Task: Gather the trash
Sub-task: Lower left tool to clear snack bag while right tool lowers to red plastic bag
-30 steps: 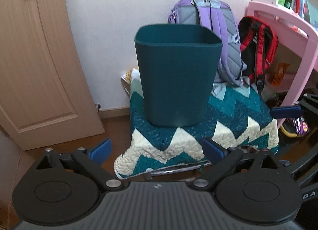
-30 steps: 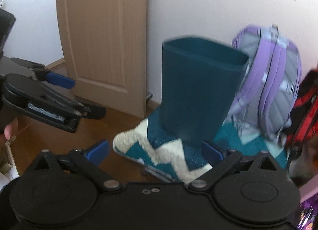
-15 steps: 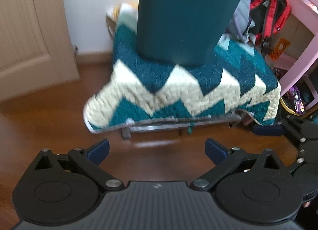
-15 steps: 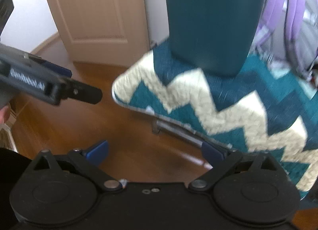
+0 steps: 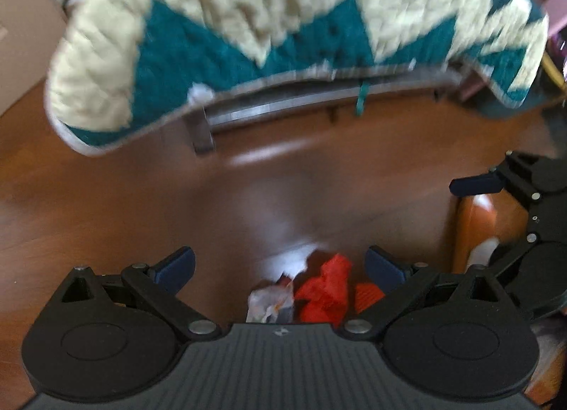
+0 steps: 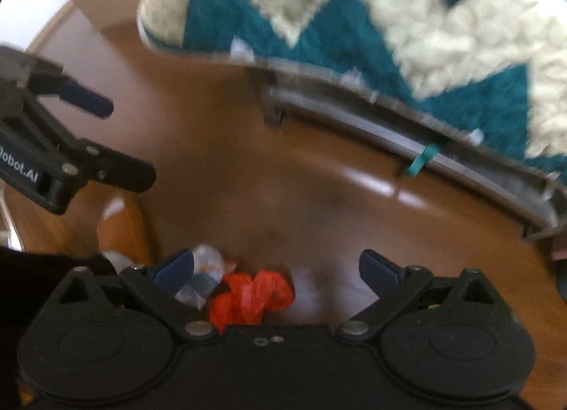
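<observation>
Now both grippers, left and right, are hanging spread wide and empty over the floor; red wrapper (blurred) is lying near the quilt.

the only readable lettering is white print on the black body of the left hand-held gripper, seen at the left edge of the right wrist view: it reads "obot.ai", and a letter before the "o" is cut off by the edge of the frame. a small pale emblem sits on the ribbed grey housing at the bottom of the left wrist view, too small to read as letters.
</observation>
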Motion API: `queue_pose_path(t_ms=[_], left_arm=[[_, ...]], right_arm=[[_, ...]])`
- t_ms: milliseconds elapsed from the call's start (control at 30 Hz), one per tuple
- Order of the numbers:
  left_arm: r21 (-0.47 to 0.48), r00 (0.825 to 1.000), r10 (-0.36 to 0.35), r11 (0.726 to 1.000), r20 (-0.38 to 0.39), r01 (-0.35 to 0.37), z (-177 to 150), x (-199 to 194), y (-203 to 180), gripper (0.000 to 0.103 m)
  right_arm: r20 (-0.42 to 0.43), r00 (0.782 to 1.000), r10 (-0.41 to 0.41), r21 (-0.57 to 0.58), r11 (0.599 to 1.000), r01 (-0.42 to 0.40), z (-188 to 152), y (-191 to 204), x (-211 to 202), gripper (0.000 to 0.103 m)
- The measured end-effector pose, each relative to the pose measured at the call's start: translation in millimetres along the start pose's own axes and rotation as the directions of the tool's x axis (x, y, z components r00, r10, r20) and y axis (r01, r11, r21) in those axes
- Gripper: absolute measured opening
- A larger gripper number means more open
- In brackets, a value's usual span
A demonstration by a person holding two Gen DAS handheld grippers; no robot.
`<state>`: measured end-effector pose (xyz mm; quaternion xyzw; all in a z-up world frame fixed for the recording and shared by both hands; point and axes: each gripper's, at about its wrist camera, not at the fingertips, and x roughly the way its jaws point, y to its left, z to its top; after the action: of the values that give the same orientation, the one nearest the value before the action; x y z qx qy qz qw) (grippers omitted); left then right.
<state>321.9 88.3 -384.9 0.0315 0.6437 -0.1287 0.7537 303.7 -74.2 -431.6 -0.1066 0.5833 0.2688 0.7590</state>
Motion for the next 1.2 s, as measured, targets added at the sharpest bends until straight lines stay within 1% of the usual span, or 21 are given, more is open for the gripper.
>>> queue_pose_path(t_ms=[67,200,333,400,600,700,767,833,967,1000,1067,1133,1200], left_arm=[[0.004,0.999,0.013,1.0,-0.032,-0.013,-0.5,21.5,4.0,0.103],[0.031,0.995,0.044,0.999,-0.093,-0.041,-7.4,66.4,9.2,0.103],[0.044,0.985,0.056,0.998,-0.165,-0.049,-22.1,108.4,15.1,0.103],[0.051,0.978,0.05,0.998,-0.203,-0.04,-31.8,129.8,17.8,0.103],[0.075,0.961,0.027,0.997,-0.275,-0.007,-58.6,174.2,17.3,0.103],[0.122,0.952,0.033,0.992,-0.304,0.005,-73.1,198.7,20.2,0.103],[0.118,0.945,0.022,0.993,-0.326,0.018,-79.6,212.2,24.0,0.102],[0.103,0.944,-0.005,0.994,-0.329,0.041,-85.9,222.5,28.9,0.102],[0.138,0.944,-0.03,0.987,-0.329,0.079,-95.4,236.3,26.9,0.101],[0.149,0.944,-0.034,0.985,-0.327,0.087,-97.9,238.9,25.6,0.097],[0.15,0.939,-0.052,0.983,-0.341,0.109,-101.2,243.2,23.4,0.089],[0.148,0.933,-0.056,0.982,-0.355,0.115,-104.1,249.5,22.3,0.076],[0.142,0.93,-0.062,0.982,-0.363,0.121,-106.0,253.9,23.2,0.069]], right_arm=[[-0.052,0.999,0.003,-0.016,1.0,-0.004,-5.5,2.1,22.9,0.1],[-0.154,0.986,0.057,-0.04,0.997,-0.064,-19.0,11.3,65.1,0.098],[-0.217,0.973,0.082,-0.047,0.994,-0.094,-25.8,22.3,104.2,0.098],[-0.247,0.965,0.088,-0.042,0.994,-0.101,-28.7,27.1,123.7,0.097],[-0.307,0.947,0.097,-0.055,0.991,-0.12,-33.2,31.2,167.7,0.096],[-0.348,0.932,0.102,-0.056,0.99,-0.129,-38.3,32.9,186.3,0.093],[-0.368,0.924,0.102,-0.064,0.989,-0.135,-41.8,34.6,197.6,0.09],[-0.381,0.918,0.11,-0.058,0.988,-0.142,-43.4,34.7,206.6,0.088],[-0.403,0.907,0.125,-0.044,0.987,-0.156,-43.5,33.9,221.2,0.084],[-0.413,0.902,0.13,-0.039,0.986,-0.161,-43.6,33.8,223.5,0.083],[-0.423,0.896,0.137,-0.023,0.986,-0.163,-42.7,32.6,228.8,0.081],[-0.425,0.894,0.144,-0.011,0.986,-0.164,-41.2,31.2,230.6,0.077],[-0.43,0.889,0.156,-0.001,0.985,-0.173,-40.2,30.2,232.3,0.073]])
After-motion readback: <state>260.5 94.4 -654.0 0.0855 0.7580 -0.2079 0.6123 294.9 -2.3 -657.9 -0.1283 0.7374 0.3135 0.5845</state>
